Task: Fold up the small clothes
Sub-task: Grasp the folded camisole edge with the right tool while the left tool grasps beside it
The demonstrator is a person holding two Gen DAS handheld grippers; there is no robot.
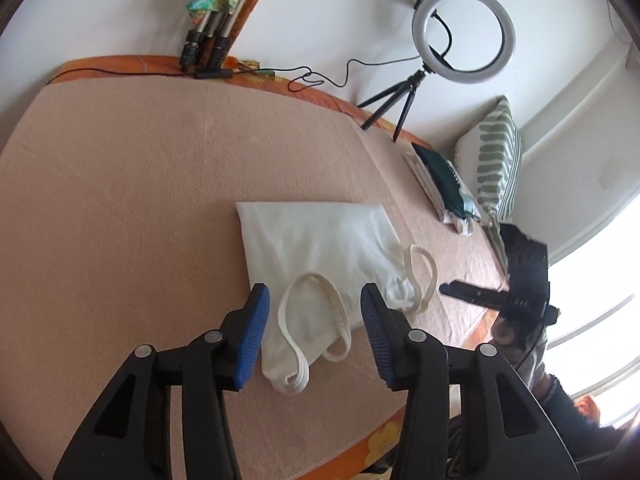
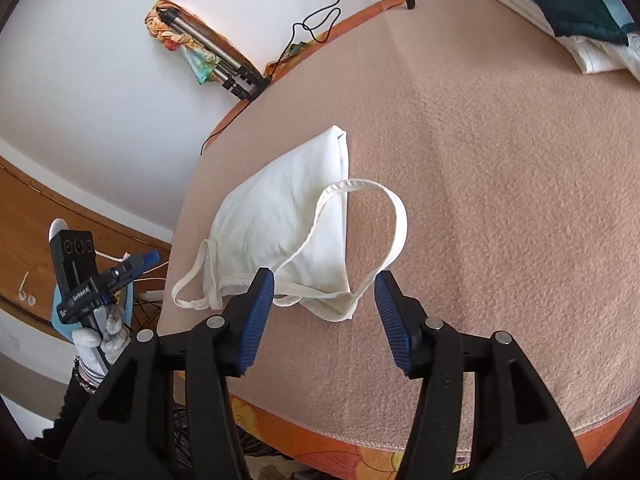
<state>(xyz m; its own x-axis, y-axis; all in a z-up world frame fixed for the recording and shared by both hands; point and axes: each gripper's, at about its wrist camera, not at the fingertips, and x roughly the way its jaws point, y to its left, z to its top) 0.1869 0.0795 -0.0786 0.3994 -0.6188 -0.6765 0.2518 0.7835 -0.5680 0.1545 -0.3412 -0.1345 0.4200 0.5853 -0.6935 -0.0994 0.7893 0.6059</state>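
White cloth top (image 1: 320,248), matt; fuzzy pink blanket (image 1: 140,200).

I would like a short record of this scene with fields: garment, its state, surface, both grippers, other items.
garment: white tank top
state: folded in half, straps loose at the near end
surface: pink blanket
left gripper: open, above one strap, holding nothing
right gripper: open, over the strap end, holding nothing
other items: folded clothes stack, striped pillow, ring light
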